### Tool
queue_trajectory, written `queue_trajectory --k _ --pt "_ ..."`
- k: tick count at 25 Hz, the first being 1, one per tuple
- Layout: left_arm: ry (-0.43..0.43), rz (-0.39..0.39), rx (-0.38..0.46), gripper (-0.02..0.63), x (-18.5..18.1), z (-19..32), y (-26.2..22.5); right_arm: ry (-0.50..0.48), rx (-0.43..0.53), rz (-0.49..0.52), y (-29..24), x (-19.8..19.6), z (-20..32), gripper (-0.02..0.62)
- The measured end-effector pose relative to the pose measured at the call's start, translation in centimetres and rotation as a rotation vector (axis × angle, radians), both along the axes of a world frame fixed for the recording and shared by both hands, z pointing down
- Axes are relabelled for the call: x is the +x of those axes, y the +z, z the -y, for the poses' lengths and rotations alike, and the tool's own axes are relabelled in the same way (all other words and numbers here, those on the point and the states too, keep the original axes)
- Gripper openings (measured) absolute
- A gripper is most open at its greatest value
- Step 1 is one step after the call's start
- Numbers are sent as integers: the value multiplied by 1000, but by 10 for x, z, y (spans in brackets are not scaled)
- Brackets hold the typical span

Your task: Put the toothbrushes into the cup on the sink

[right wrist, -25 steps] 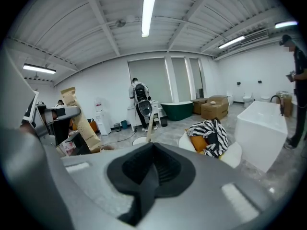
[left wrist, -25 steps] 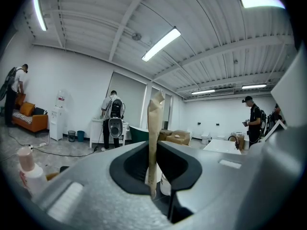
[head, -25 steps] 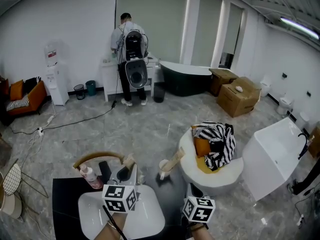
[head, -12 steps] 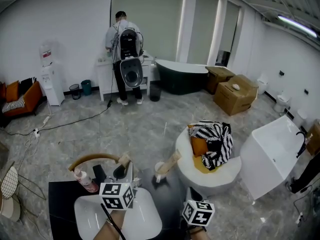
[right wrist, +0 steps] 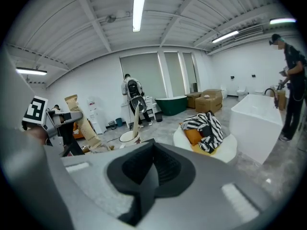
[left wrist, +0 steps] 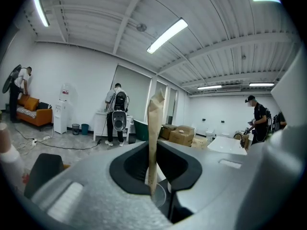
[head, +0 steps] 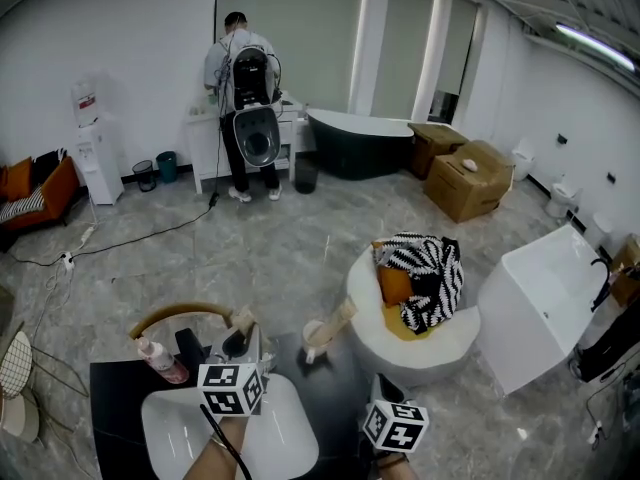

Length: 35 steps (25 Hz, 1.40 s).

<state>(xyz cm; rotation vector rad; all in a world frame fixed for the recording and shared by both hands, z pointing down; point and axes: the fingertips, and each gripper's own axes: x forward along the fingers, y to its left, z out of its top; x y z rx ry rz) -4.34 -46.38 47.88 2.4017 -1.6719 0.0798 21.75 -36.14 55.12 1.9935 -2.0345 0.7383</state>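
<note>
My left gripper (head: pixel 238 346) hangs over the back of the white sink (head: pixel 185 430). It is shut on a toothbrush in a tan paper wrap (left wrist: pixel 154 138), which stands upright between the jaws. In the left gripper view a translucent round rim shows just below the wrap. The white cup (head: pixel 315 334) stands on the dark counter to the right of the sink, and another toothbrush (head: pixel 338 319) leans out of it. From the right gripper view the cup (right wrist: pixel 127 136) lies ahead, with the left gripper and its wrapped toothbrush (right wrist: pixel 81 121) to its left. My right gripper (head: pixel 385 388) is lower right, shut and empty.
A pink soap bottle (head: pixel 160 360) and a curved gold faucet (head: pixel 180 315) stand behind the sink. A round white seat with a striped cloth (head: pixel 422 288) and a white tub (head: pixel 545 303) are to the right. A person (head: pixel 240 78) works at a far table.
Both grippers have sunk a little toward the sink, the left still shut on the wrapped toothbrush. The cup and its toothbrush have kept their place on the counter.
</note>
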Motion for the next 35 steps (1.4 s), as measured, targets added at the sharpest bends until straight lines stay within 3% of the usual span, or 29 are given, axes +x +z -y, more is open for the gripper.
queue_trajectory --k 19,20,23,26,35 --pt "-45 -9 -115 41 -4 4 50 -15 -35 22 20 -1 8 3" --pt "-55 -5 -123 52 -4 3 51 -17 -36 25 20 -1 8 3" --pt "-86 0 -161 171 -5 0 55 -22 -39 39 21 -7 9 3" --pt "-113 4 -209 219 -7 -7 64 -27 -39 56 21 -17 8 3" --pt "-133 -38 -242 233 -1 -32 66 -38 -21 58 12 -22 -6 3"
